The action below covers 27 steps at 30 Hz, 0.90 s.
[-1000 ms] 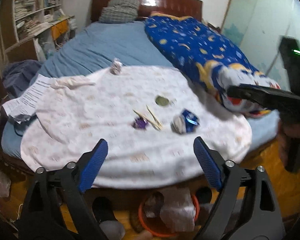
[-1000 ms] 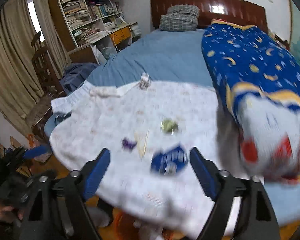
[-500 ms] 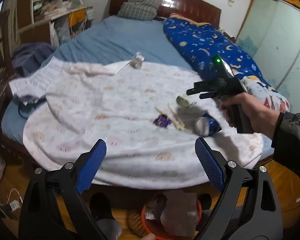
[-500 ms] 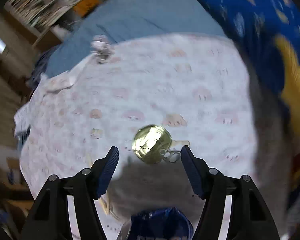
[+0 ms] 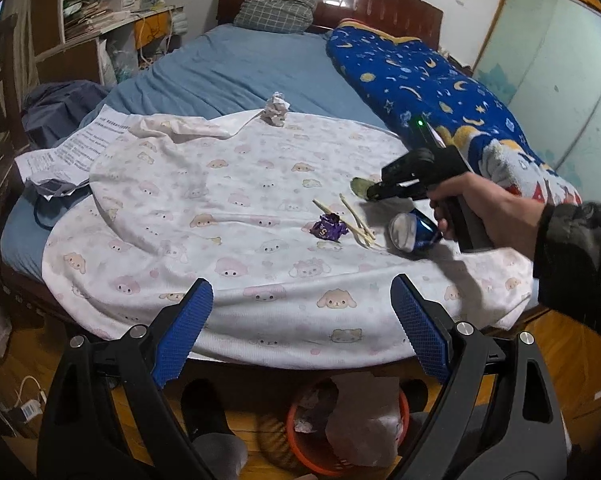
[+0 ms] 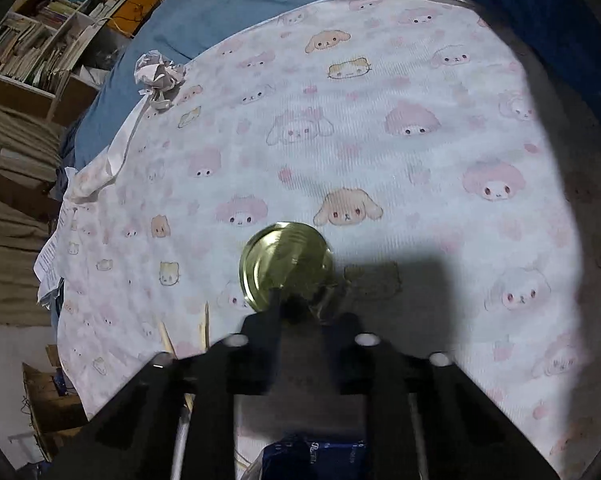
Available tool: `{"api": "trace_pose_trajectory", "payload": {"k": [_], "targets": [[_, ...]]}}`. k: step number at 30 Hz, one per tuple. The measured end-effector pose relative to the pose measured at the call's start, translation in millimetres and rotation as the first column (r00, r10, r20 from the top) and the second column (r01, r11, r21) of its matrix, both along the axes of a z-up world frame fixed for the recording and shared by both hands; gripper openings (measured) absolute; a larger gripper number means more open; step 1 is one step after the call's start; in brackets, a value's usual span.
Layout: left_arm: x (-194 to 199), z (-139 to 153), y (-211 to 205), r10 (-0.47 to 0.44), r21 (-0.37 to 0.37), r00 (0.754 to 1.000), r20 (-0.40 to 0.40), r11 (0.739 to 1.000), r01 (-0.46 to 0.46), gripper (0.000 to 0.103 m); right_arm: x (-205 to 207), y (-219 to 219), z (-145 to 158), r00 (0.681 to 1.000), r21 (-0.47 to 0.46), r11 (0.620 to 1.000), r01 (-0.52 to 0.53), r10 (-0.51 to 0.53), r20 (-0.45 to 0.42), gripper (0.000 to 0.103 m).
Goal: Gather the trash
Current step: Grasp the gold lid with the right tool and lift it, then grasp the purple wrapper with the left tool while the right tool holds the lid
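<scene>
Right gripper point(image 6: 300, 312) has dropped from up in the air onto the gold can lid point(image 6: 286, 266); a second ago its blue pads were wide apart above the blue can, now the jaws are closing with the lid's near edge and pull tab between them. Can't tell if the pads press on it yet, tips are blurred and dark.

Right hand point(image 5: 476, 204) holds the gripper body steeply nose-down, as the left wrist view shows; the lid lies flat on the cartoon-print blanket point(image 5: 228, 216) near its right side, just beside the starry blue quilt point(image 5: 432, 84).

Left gripper point(image 5: 300, 324) has barely shifted; jaws spread wide, nothing between them, hovering over the near blanket edge.

Around the lid:
- crushed blue can point(image 5: 410, 232) just beside and nearer, under the right hand
- two wooden sticks point(image 5: 356, 220) left of the can
- purple wrapper point(image 5: 327, 228) touching or nearly touching the sticks
- crumpled paper ball point(image 5: 277, 109) well apart at the far blanket edge
- printed sheet point(image 5: 72, 152) at the left edge
- orange bin point(image 5: 320, 440) on the floor below the bed edge, with trash in it

Lid: round, shiny greenish-gold, ridged rings, half in the gripper's shadow.
</scene>
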<state>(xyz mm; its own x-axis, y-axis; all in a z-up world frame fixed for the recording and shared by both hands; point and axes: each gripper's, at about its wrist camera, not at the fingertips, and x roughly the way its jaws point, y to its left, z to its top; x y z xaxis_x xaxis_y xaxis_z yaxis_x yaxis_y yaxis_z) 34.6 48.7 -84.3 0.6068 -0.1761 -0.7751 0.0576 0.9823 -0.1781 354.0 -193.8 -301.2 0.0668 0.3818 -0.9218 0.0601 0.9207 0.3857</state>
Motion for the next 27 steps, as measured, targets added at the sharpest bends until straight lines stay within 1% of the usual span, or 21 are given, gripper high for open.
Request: {"api": "trace_pose_trajectory", "payload": {"k": [1, 5, 9, 11, 13, 14, 16, 17, 19, 20, 22, 23, 25, 27], "targets": [[0.3, -0.5, -0.6, -0.006, 0.0, 1.0, -0.002, 1.0, 0.006, 0.09, 0.7, 0.8, 1.1, 1.0, 0.008, 1.0, 0.001, -0.001, 0.007, 0.012], [3.5, -4.3, -3.3, -0.019, 0.011, 1.0, -0.006, 1.0, 0.019, 0.09, 0.0, 5.2, 11.3, 0.999, -0.001, 1.0, -0.022, 0.022, 0.038, 0.007], [17.8, -4.8, -7.9, -0.038, 0.031, 0.999, -0.004, 0.999, 0.038, 0.09, -9.4, 1.4, 36.0, 0.994, -0.037, 0.997, -0.062, 0.065, 0.086, 0.006], [29.9, -4.8, -19.1, -0.08, 0.1, 0.997, 0.021, 0.992, 0.078, 0.09, -18.1, -3.3, 52.9, 0.99, -0.05, 0.995, -0.088, 0.093, 0.107, 0.006], [44.6, -7.9, -30.9, -0.146, 0.131, 0.989, 0.034, 0.981, 0.14, 0.09, -26.3, -10.4, 67.3, 0.986, -0.065, 0.993, -0.099, 0.107, 0.126, 0.006], [54.3, -11.2, -34.8, -0.163, 0.137, 0.986, 0.028, 0.978, 0.157, 0.09, -29.7, -14.9, 72.5, 0.985, -0.067, 0.993, -0.101, 0.109, 0.136, 0.006], [72.7, -17.5, -39.1, -0.186, 0.122, 0.982, 0.019, 0.976, 0.183, 0.09, -41.1, -26.8, 88.2, 0.982, -0.055, 0.995, -0.088, 0.095, 0.16, 0.006], [91.1, -26.2, -43.5, -0.201, 0.124, 0.979, -0.011, 0.972, 0.201, 0.09, -47.7, -32.7, 96.9, 0.98, -0.055, 0.995, -0.085, 0.094, 0.177, 0.006], [112.4, -38.7, -50.5, -0.227, 0.119, 0.973, -0.049, 0.965, 0.232, 0.09, -63.7, -43.4, 116.6, 0.97, -0.067, 0.994, -0.088, 0.101, 0.22, 0.007], [126.0, -47.0, -54.3, -0.233, 0.106, 0.97, -0.068, 0.965, 0.239, 0.09, -72.4, -48.6, 126.1, 0.966, -0.065, 0.994, -0.092, 0.105, 0.237, 0.006], [146.1, -64.1, -58.6, -0.249, 0.029, 0.963, -0.106, 0.967, 0.253, 0.09, -93.2, -60.1, 147.0, 0.955, -0.065, 0.993, -0.096, 0.11, 0.274, 0.006], [158.9, -78.3, -62.4, -0.249, 0.01, 0.957, -0.147, 0.967, 0.253, 0.09, -99.8, -63.9, 152.7, 0.953, -0.063, 0.993, -0.099, 0.113, 0.283, 0.007], [171.4, -99.8, -67.3, -0.245, -0.019, 0.948, -0.204, 0.969, 0.246, 0.09, -114.1, -69.7, 163.7, 0.946, -0.063, 0.992, -0.11, 0.124, 0.298, 0.006], [175.2, -115.2, -72.8, -0.242, -0.038, 0.94, -0.239, 0.97, 0.241, 0.089, -127.6, -74.9, 173.1, 0.942, -0.06, 0.991, -0.119, 0.131, 0.309, 0.006]]}}
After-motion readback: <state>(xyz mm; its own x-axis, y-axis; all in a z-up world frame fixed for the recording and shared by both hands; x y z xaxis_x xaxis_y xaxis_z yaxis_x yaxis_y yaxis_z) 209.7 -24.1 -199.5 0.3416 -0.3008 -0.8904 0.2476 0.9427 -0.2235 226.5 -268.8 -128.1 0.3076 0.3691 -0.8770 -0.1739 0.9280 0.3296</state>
